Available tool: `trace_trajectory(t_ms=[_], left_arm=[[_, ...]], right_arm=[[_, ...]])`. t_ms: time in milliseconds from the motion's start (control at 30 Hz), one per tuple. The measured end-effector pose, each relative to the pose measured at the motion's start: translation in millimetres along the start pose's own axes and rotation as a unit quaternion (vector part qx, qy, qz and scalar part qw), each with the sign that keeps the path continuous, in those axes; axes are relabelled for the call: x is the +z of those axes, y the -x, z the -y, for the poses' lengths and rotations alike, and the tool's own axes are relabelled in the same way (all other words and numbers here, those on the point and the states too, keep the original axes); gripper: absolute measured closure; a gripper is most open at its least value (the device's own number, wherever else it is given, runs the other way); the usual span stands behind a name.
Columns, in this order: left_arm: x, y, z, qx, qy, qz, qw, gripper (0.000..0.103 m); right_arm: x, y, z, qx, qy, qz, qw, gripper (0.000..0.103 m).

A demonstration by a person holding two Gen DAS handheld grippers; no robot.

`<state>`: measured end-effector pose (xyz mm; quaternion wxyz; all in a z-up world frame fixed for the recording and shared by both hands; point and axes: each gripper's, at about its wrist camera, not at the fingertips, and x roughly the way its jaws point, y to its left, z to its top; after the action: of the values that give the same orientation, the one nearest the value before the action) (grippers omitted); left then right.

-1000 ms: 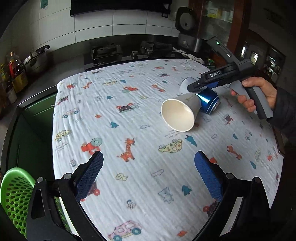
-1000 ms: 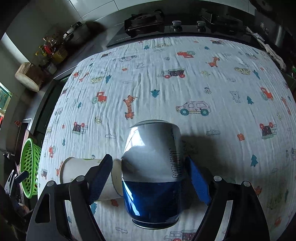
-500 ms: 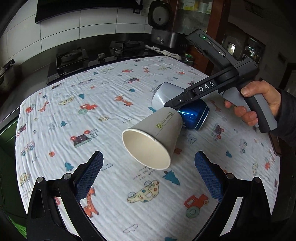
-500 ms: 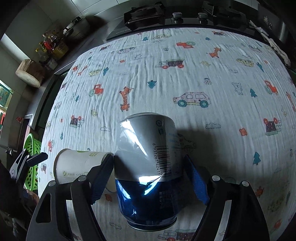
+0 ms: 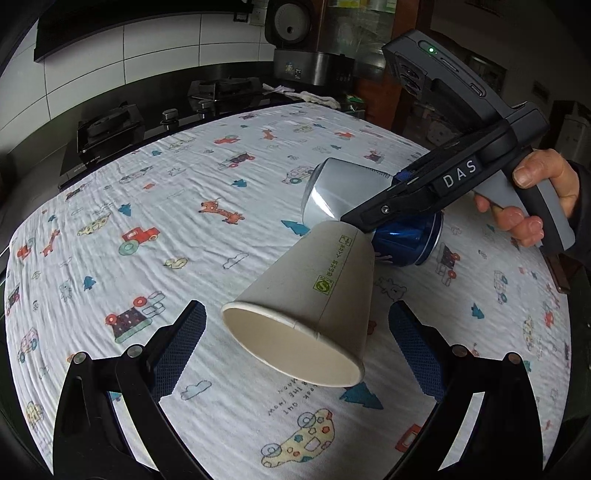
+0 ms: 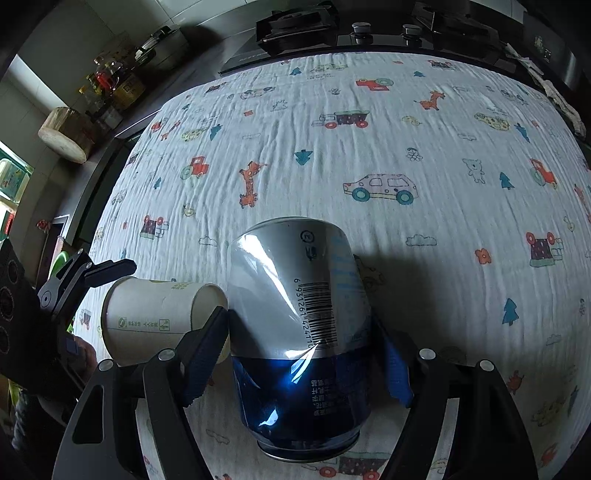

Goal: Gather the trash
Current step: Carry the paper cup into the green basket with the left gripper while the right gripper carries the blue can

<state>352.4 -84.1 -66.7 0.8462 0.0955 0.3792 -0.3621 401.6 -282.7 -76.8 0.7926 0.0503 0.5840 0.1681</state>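
Both pads of the right gripper [image 6: 301, 363] have just closed onto the drink can [image 6: 299, 332] lying mid-surface; the open left gripper [image 5: 295, 347] has advanced to straddle the tipped paper cup [image 5: 310, 306] touching it, so both pickups look imminent.

A home kitchen. Along the far edge of the table runs a dark counter with a black gas hob [image 5: 110, 129] set into it, two burners with pan supports and round control knobs [image 5: 169, 115] between them. Behind the hob the wall is faced with large white tiles [image 5: 159, 40], and a dark range hood [image 5: 140, 18] hangs above. A rice cooker [image 5: 295, 26] stands at the far right end of the counter, with a crumpled white rag [image 5: 314, 96] beside it. In the right wrist view, bottles of oil and condiments [image 6: 110, 83] crowd the counter's left end next to a thick round wooden chopping block [image 6: 66, 134]. The table carries a white cloth [image 5: 221, 184] printed with cartoon cars, giraffes and trees, a domestic touch.
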Motion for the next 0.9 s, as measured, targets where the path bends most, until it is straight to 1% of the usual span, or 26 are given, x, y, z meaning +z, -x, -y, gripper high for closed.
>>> trace_trajectory(t_ms=[133, 233, 300, 367, 400, 633, 733, 833, 900], left_arm=[[2, -10, -3, -0.012, 0.004, -0.008, 0.9999, 0.005], [1, -11, -3, -0.02, 0.006, -0.001, 0.9998, 0.006], [2, -10, -1, -0.018, 0.004, 0.004, 0.9998, 0.007], [2, -8, 2, -0.019, -0.001, 0.007, 0.9998, 0.021], [2, -7, 3, -0.017, -0.001, 0.005, 0.9998, 0.024], [-6, 13, 13, 0.006, 0.002, 0.016, 0.9999, 0.026], [-12, 29, 17, 0.015, 0.007, 0.022, 0.9996, 0.026], [-21, 45, 18, 0.033, 0.012, 0.02, 0.9992, 0.027], [-29, 59, 17, 0.041, 0.022, 0.025, 0.9986, 0.027]], right_arm=[[-1, 0, 0, 0.001, 0.001, 0.0, 1.0, 0.031], [-2, 1, 0, 0.0, 0.002, 0.001, 1.0, 0.031], [-3, 2, 0, 0.001, 0.002, 0.001, 1.0, 0.031], [-4, 2, -1, 0.0, 0.001, 0.0, 1.0, 0.031], [-5, 3, -2, 0.001, 0.0, 0.0, 1.0, 0.031], [-17, 9, -13, 0.005, 0.005, 0.001, 1.0, 0.031], [-22, 13, -24, 0.012, 0.011, 0.004, 1.0, 0.031], [-27, 16, -39, 0.017, 0.022, 0.004, 1.0, 0.031], [-31, 18, -52, 0.023, 0.03, 0.004, 0.999, 0.031]])
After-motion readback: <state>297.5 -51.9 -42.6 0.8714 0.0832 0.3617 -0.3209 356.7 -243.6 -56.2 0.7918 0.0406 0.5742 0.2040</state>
